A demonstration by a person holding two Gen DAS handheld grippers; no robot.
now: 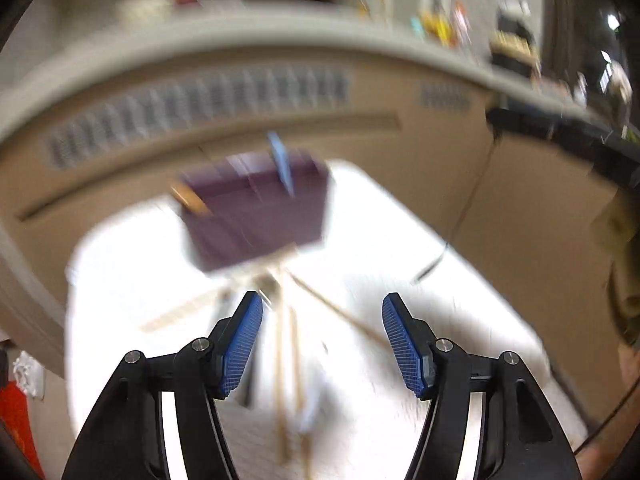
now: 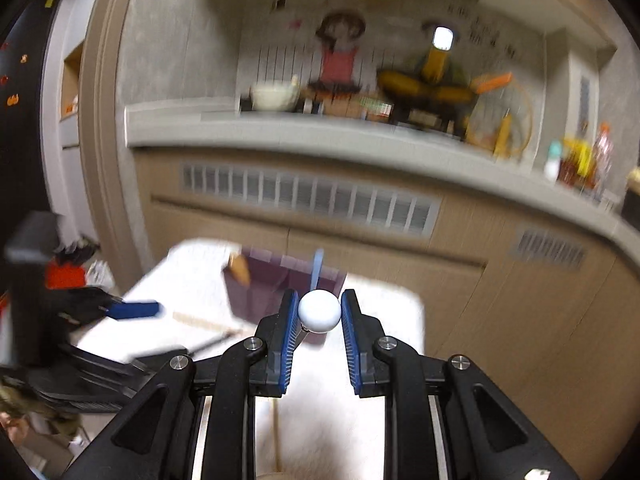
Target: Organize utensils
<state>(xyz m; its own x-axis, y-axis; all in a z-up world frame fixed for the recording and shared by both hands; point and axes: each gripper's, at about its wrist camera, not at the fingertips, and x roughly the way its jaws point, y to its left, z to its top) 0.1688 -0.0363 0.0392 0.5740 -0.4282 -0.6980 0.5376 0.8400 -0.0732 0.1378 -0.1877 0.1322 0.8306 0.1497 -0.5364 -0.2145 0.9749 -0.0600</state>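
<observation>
Nearest the lens in the right wrist view, the right gripper (image 2: 320, 312) is clamped on a smooth, pale blue-white ball (image 2: 319, 311) at frame centre, a glint of metal stem showing just beneath it. In the left wrist view the left gripper (image 1: 322, 314) stands spread with nothing between its blue pads (image 1: 241, 344), over blurred wooden utensils (image 1: 289, 344) lying on the white table (image 1: 400, 240). Beyond them, at mid-frame, a purple box (image 1: 256, 216) holds a light blue handle (image 1: 282, 164) and a tan wooden one (image 1: 190, 200).
</observation>
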